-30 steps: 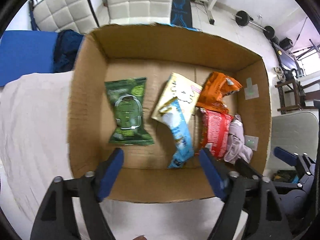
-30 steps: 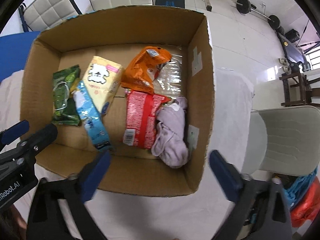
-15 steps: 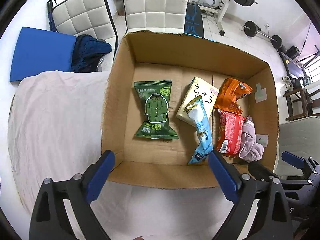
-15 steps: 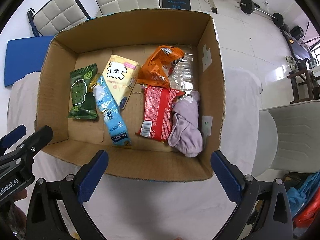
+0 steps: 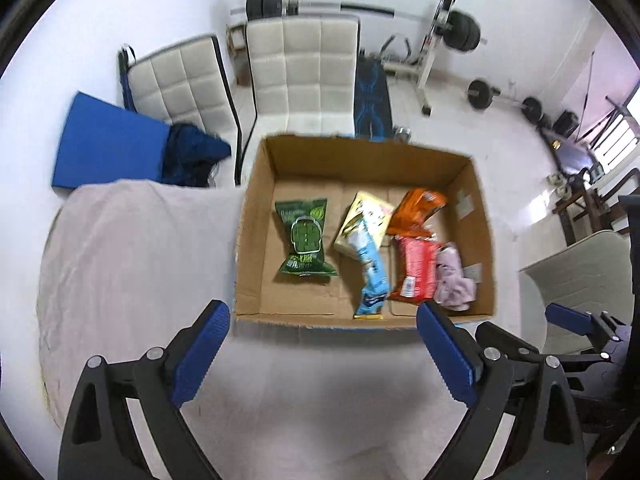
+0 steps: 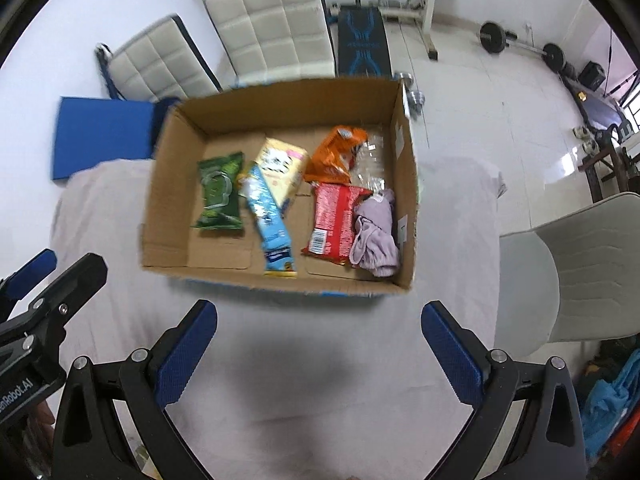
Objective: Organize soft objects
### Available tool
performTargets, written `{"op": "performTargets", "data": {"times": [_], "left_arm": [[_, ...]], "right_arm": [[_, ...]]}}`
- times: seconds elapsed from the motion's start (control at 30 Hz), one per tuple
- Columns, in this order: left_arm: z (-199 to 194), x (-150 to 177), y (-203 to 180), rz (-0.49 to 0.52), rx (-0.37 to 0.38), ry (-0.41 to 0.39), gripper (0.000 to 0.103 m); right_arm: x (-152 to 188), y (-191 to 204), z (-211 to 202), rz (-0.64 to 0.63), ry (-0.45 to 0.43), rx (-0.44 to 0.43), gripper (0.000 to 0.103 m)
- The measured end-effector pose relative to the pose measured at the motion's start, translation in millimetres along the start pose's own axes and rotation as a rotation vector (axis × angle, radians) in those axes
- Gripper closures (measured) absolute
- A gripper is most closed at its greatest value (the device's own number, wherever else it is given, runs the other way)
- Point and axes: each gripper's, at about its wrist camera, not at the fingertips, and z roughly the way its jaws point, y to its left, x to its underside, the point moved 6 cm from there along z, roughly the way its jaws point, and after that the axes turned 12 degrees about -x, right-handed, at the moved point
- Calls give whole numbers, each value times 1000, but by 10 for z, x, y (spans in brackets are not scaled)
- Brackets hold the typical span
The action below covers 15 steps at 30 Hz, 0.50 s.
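Note:
An open cardboard box (image 5: 256, 216) (image 6: 168, 184) stands on a table with a pale cloth. Inside lie a green snack bag (image 5: 305, 238) (image 6: 219, 196), a yellow pack (image 5: 366, 216) (image 6: 280, 168), a light-blue pack (image 5: 370, 270) (image 6: 269, 220), an orange bag (image 5: 416, 210) (image 6: 334, 156), a red pack (image 5: 414, 270) (image 6: 334, 220) and a lilac cloth (image 5: 454, 280) (image 6: 376, 236). My left gripper (image 5: 324, 350) is open and empty, in front of the box. My right gripper (image 6: 318, 346) is open and empty, also in front of the box.
Two white padded chairs (image 5: 304, 76) stand behind the table, with a blue mat (image 5: 104, 148) and dark clothing (image 5: 192, 156) at the left. A grey chair (image 6: 576, 272) is at the right. Weight gear (image 5: 460, 32) lines the far wall.
Both grippers have pulled back and up from the box, which now looks smaller and farther away. The things in the box have not moved.

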Motion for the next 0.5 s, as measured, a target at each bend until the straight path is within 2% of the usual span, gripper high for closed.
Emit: {"op": "performTargets", "data": {"times": [0.23, 0.5], "left_arm": [[-786, 221, 110, -5, 0, -90, 7], [-1432, 527, 252, -43, 6, -146, 7]], "right_arm": [[419, 210, -880, -37, -125, -32, 0], [904, 343, -1601, -49, -200, -31, 0]]}}
